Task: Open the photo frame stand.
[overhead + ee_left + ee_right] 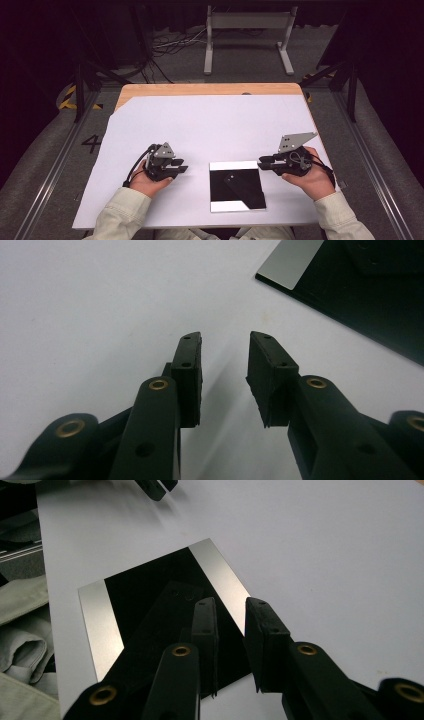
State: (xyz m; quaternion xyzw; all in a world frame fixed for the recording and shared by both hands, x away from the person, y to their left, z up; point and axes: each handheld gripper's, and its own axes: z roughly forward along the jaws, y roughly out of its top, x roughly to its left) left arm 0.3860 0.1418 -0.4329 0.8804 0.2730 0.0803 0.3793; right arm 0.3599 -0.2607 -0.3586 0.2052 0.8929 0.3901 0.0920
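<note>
**Mirror plate lying flat between two unladen grippers**

A square mirror plate (237,185) is lying flat on the white sheet (210,125) covering the surface, near the person's edge and a little right of centre. Its face is glossy and is reflecting mostly black, with bright silvery bands showing along its top and bottom edges in the high view. In the right gripper view the same plate (150,605) is showing a dark centre flanked by two brushed-looking silver strips, its corners sharp and its edges thin.

The left gripper (176,167) is sitting in the left hand (150,182), well to the left of the plate, jaws released with nothing between them; its pads (187,375) are matte black blocks with small screw holes. The right gripper (264,162) is hovering just beside the plate's upper right corner, held by the right hand (310,180), its jaws parted and gripping nothing.

A strip of pale wooden tabletop (210,89) is showing beyond the smooth, matte sheet
</note>
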